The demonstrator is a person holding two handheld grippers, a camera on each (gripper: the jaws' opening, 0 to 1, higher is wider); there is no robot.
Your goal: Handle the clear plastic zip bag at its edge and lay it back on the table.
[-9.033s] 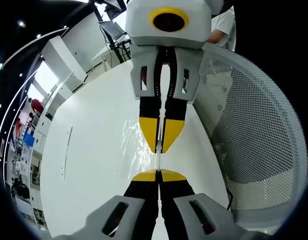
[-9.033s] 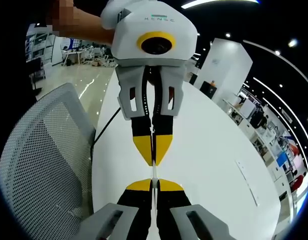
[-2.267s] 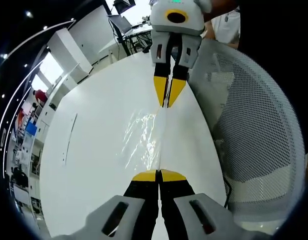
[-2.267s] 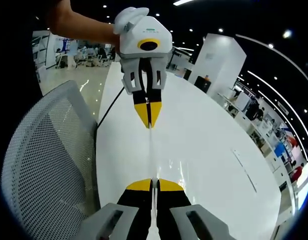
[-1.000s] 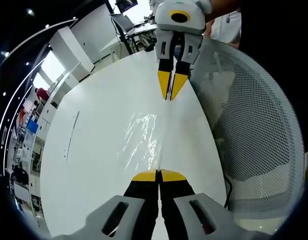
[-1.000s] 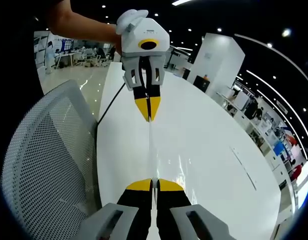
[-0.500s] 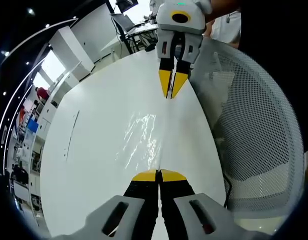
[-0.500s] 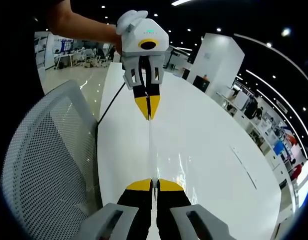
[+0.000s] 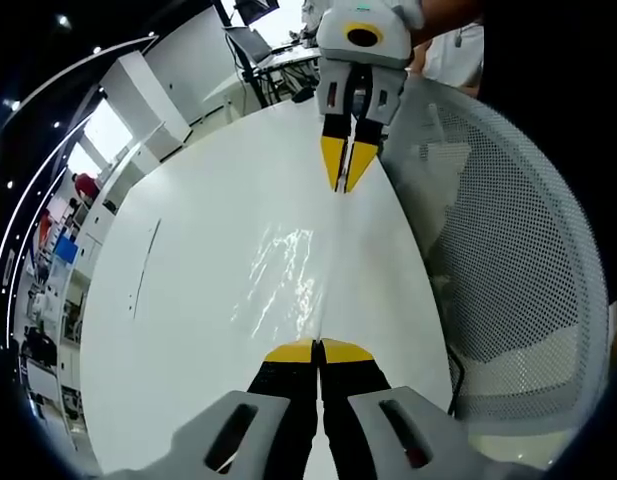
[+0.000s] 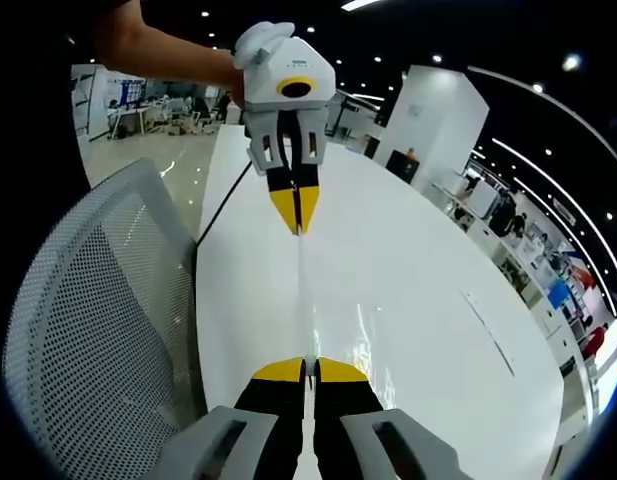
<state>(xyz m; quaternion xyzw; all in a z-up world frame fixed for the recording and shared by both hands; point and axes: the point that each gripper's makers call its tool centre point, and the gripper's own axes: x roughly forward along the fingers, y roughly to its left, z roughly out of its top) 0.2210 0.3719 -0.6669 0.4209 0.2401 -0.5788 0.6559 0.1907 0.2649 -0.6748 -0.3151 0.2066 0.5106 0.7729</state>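
Note:
The clear plastic zip bag [image 9: 288,265] is pulled out flat just over the white table [image 9: 188,330], visible mostly by its glints. Its taut edge [image 10: 303,300] runs in a straight line between the two grippers. My left gripper [image 9: 318,345] is shut on the near end of that edge, yellow tips pressed together. My right gripper [image 10: 306,366] is shut on the opposite end. In the left gripper view the right gripper [image 9: 345,187] faces me from the far end, and the left gripper [image 10: 296,228] does the same in the right gripper view, held by a person's hand [image 10: 178,55].
A white mesh office chair [image 9: 508,250] stands close along the table's edge, also seen as the chair back [image 10: 88,330]. A dark cable [image 10: 221,210] hangs off that table edge. A thin slot [image 10: 488,342] marks the tabletop. Office furniture stands beyond.
Since nine seconds ago the grippers have drawn far apart, stretching the bag's edge between them. Over the last second almost nothing has shifted.

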